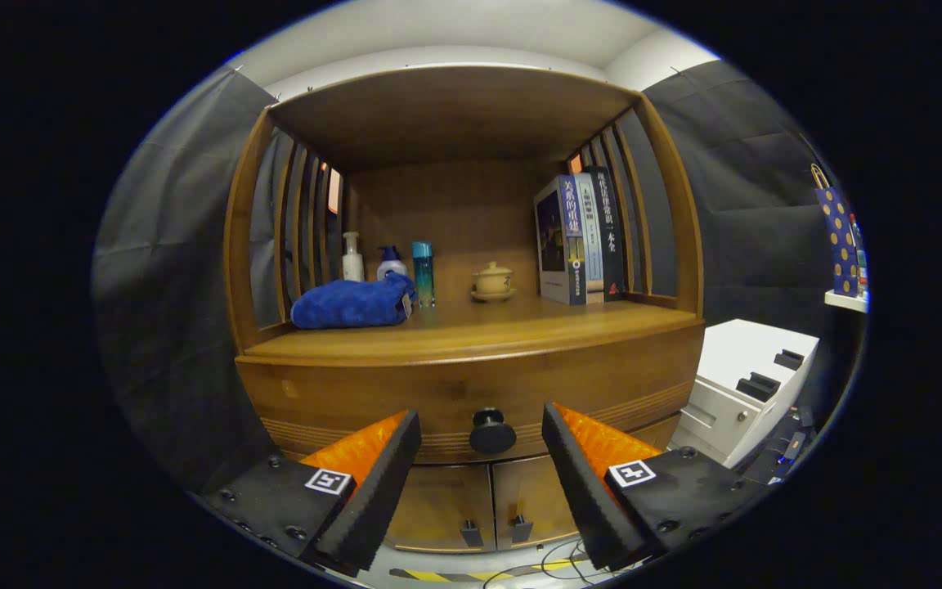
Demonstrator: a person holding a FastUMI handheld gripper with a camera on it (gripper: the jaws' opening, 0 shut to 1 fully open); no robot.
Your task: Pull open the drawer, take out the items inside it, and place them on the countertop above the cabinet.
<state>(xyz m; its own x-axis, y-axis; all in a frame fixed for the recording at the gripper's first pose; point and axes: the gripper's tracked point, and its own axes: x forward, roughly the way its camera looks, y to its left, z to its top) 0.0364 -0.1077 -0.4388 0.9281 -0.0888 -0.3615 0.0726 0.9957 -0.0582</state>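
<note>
Drawer (455, 393): closed, its curved wooden front spans the lower middle of the frame, under the countertop.
Drawer knob (492, 430): round and dark, at the centre of the drawer front, seen in the gap between the two fingers, just ahead of them and touching neither.
Gripper (481, 425): fingers spread wide at the bottom of the frame, one to each side of the knob, gripping nothing.
Countertop (471, 331): wooden ledge above the drawer, across the middle of the frame; it bears all the small things listed below.
Cabinet doors (491, 503): two small doors with dark handles under the drawer, bottom centre, partly hidden by the fingers.
Blue towel (352, 303): bunched up at the left of the countertop.
Bottles: a white pump bottle (352, 258), a blue-capped pump bottle (390, 260) and a teal bottle (423, 272) stand upright behind the towel.
Lidded cup (493, 281): pale, on a saucer, centre of the countertop toward the back.
Books (581, 237): upright at the right end of the countertop, against the slatted side.
White cabinet (745, 384): at the right of the frame, beside the wooden unit.
Gift bag (839, 237): blue with dots, far right, on a white shelf.
Floor (479, 573): bottom centre, with cables and striped tape.
</note>
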